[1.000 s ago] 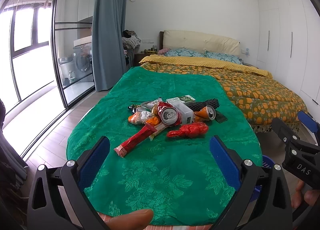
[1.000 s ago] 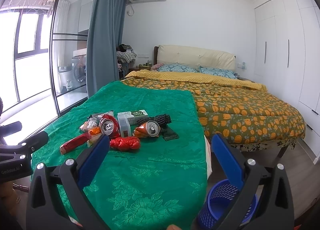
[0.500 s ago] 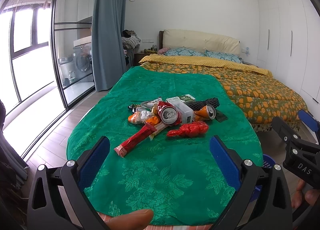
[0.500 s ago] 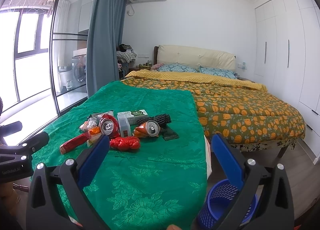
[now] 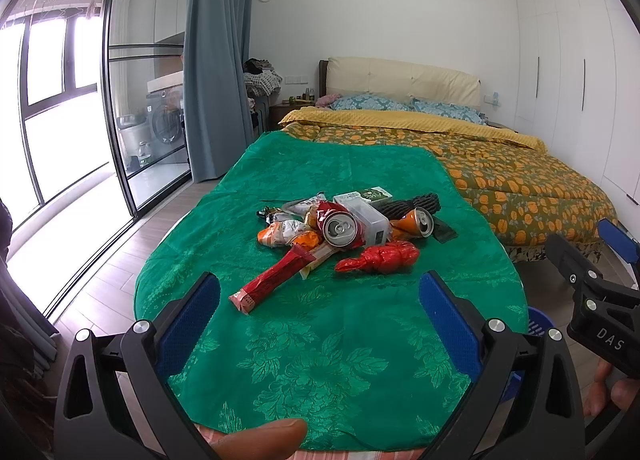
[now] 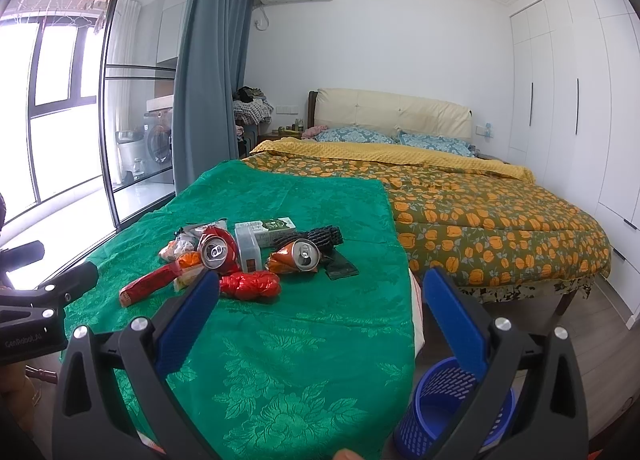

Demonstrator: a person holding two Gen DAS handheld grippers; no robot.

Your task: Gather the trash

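We're at the very start, judging by the layout: nothing collected yet, whole trash pile (image 5: 344,228) sits mid-table on the green cloth (image 5: 320,340). Left to right in the left wrist view: long red wrapper (image 5: 272,280) nearest us, orange snack packets (image 5: 286,234), red can (image 5: 339,225) on its side, clear plastic box (image 5: 370,218), green carton (image 5: 370,194) behind, crumpled red wrapper (image 5: 380,257), orange can (image 5: 416,220), black netting (image 5: 412,203). Left gripper (image 5: 318,324) is spread wide, holding nothing, hanging short of the pile. Right gripper (image 6: 320,320) likewise spread and empty, also well back. Blue basket (image 6: 452,408) stands on the floor just beside the table's right edge; what we can see of its inside looks empty. Everything's left: each item needs a pick and a drop into the basket.
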